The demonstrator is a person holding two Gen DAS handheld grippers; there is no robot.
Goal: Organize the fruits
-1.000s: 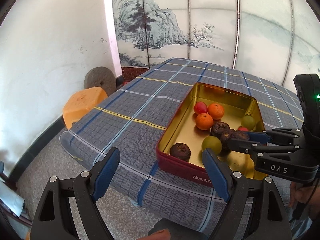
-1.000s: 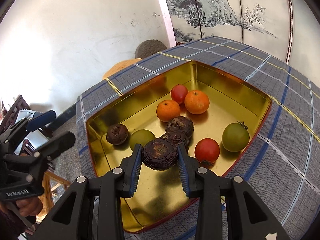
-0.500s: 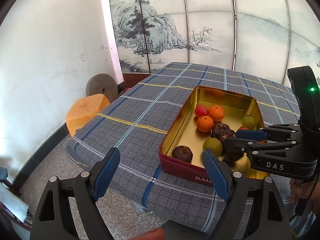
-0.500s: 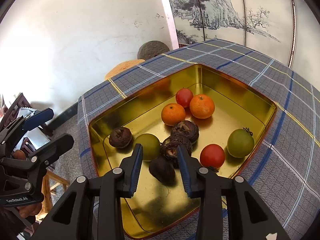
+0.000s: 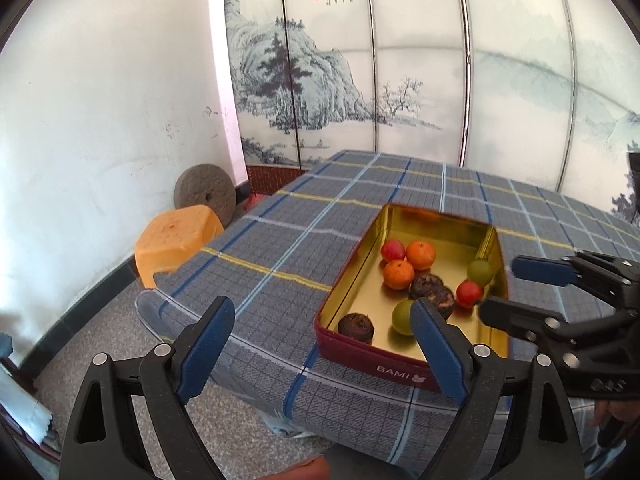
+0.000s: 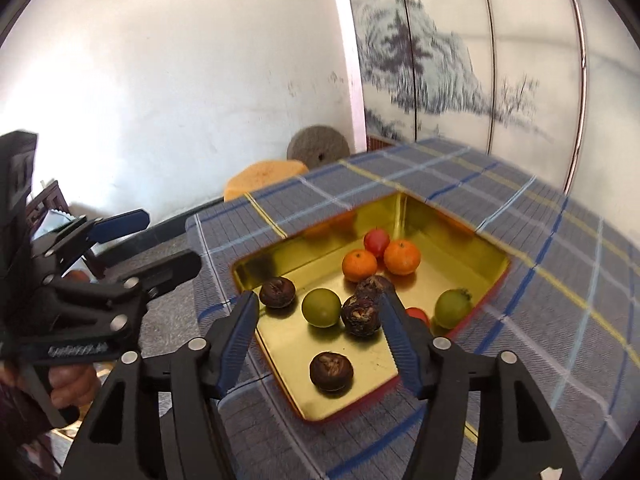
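Both tongs tilt down over the tin [image 6: 452, 224], jaws opening, nothing between.

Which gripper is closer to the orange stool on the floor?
Left. The left hand-held gripper hangs off the table's near edge on the side of the stool. The right hand-held gripper, jaws opening and empty, is over the tin, farther away.

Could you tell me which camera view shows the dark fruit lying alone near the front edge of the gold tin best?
The right wrist view: the lone dark fruit lies unobstructed on the gold tin floor. In the left wrist view, the left claw's finger and the tin's wall appear to hide it.
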